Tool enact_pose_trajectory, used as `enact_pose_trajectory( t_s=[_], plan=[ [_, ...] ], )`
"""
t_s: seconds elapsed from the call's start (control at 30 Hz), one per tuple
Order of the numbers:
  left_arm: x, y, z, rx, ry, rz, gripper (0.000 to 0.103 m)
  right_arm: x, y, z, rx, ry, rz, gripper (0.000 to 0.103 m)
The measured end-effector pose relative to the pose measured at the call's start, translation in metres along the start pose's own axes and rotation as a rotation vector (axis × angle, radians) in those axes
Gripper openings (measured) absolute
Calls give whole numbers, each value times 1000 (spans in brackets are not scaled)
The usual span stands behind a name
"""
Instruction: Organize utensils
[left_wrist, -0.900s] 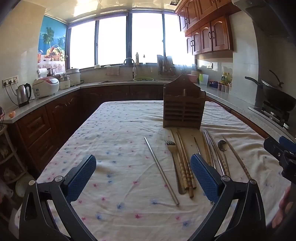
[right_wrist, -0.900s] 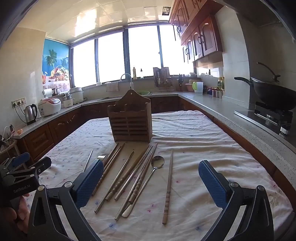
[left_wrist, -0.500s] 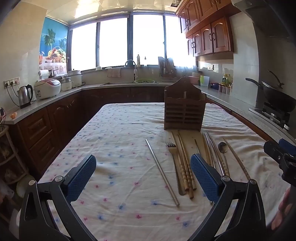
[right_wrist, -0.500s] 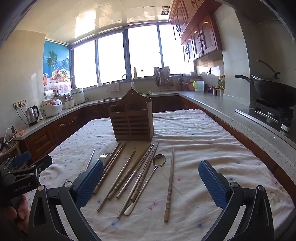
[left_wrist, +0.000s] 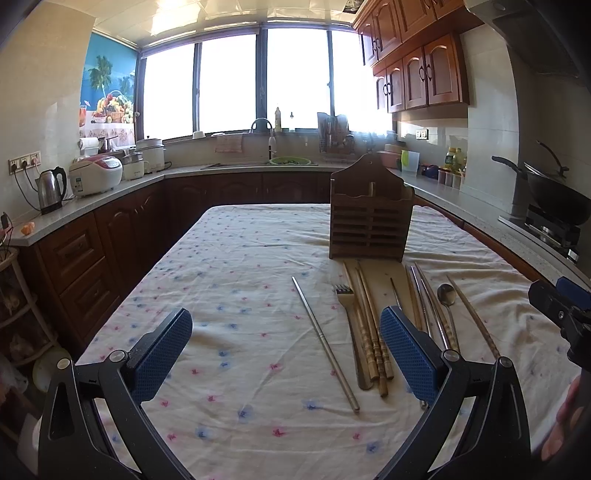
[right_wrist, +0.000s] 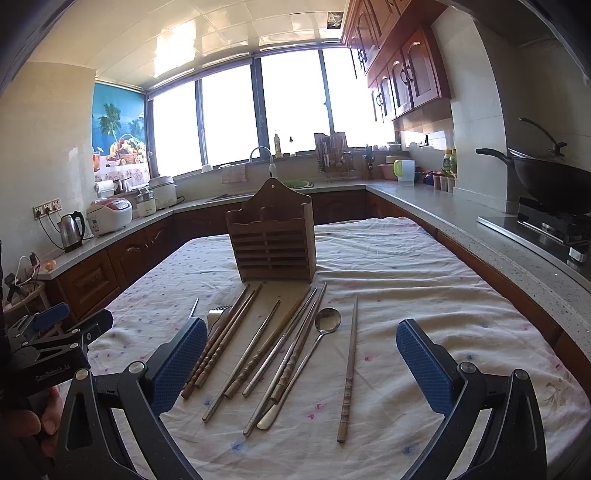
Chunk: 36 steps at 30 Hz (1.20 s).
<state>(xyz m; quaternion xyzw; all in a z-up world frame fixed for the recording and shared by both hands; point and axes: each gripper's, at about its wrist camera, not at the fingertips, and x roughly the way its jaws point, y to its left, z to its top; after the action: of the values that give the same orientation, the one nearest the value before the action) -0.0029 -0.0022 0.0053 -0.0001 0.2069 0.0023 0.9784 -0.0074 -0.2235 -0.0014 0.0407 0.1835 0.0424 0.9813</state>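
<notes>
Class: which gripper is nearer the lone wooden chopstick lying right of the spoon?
Right. The right gripper hangs open just short of the lone wooden chopstick; the left gripper is off to its left, beyond the other utensils.

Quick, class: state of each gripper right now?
Left gripper: open, holding nothing.
Right gripper: open, holding nothing.

Blue textured pads (right_wrist: 424, 369); between them, a white tablecloth (right_wrist: 406, 295) with pink and blue flowers; ahead, a dark brown slatted holder (right_wrist: 273, 243).
</notes>
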Motion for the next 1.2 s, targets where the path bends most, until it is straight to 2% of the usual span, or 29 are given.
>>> enact_pose_trajectory(
  t_s=[1.2],
  plan=[
    [8, -2, 0, -10, 23, -19, 103, 1, -1, 1, 18, 6, 30, 103]
  ],
)
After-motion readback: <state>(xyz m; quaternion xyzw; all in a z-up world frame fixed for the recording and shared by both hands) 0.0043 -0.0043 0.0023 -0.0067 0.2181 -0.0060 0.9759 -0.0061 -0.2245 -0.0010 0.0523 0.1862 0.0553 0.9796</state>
